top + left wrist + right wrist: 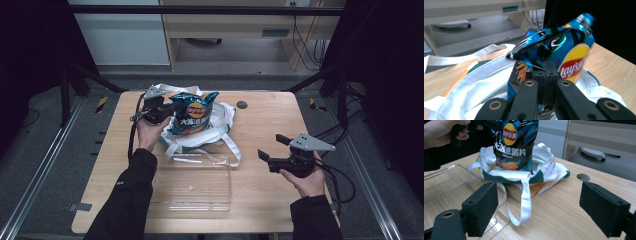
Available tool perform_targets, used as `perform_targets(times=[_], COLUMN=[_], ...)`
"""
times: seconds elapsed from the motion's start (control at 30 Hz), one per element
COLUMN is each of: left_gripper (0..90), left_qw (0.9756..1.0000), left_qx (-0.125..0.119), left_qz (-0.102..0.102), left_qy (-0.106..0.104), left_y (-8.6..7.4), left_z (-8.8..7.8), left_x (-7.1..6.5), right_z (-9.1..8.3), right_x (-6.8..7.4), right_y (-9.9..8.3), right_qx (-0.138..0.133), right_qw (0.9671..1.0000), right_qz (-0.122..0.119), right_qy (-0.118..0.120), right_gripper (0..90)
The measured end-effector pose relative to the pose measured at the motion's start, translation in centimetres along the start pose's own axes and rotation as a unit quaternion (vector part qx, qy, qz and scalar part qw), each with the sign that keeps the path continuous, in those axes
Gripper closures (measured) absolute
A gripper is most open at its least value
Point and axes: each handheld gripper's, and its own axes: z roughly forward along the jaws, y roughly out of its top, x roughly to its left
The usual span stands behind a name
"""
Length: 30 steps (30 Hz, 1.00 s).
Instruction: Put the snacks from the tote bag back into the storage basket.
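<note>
Worktop (270,125): pale wood, with a small round hole at about 1 o'clock from centre.

Tray (192,187): clear plastic, empty, at 6 o'clock from the tote and just in front of it, near the person's edge.

Tote (220,127): white cloth with green and orange print, slumped flat at 11 o'clock on the worktop. One strap (525,202) trails toward the tray.

Chips (192,112): blue bag, standing upright in the tote's mouth. Lower end sits in the cloth; top stands clear above it.

Progress, as I read it: the bag is gripped but not yet out of the tote. The tray holds nothing, so lifting the bag clear and setting it down somewhere, likely in the tray, is still to do. Early stage.

Left gripper (167,107): at 9 o'clock of the chips, jaws pressed together, pinching the crumpled upper edge of the bag. In the left gripper view the foil is bunched between the pads (546,70).

Right gripper (272,150): at 4 o'clock from the tote, well apart from it, hovering over bare wood. Jaws spread wide; pads (481,207) hold and touch nothing.
</note>
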Motion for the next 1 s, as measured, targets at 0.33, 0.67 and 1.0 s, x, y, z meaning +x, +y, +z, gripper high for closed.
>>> perform_targets(times=[0.33,0.67,1.0], left_gripper=[90.0,90.0,90.0], left_qw=[0.9996,0.9982,0.9967], left_qx=[-0.025,-0.056,-0.075], left_qz=[-0.001,0.012,0.011], left_qy=[-0.017,-0.02,-0.028], left_y=[0.6,1.9,2.8], left_z=[-1.1,-3.3,-6.4], left_x=[-0.6,-1.8,-2.9], right_z=[0.0,0.0,-0.1], right_x=[0.0,0.0,0.0], right_y=[0.0,0.0,0.0], right_qx=[0.0,-0.001,-0.004], right_qw=[1.0,1.0,1.0], right_qz=[0.001,0.001,0.002], right_qy=[0.0,0.0,-0.001], right_gripper=[15.6,15.6,15.6])
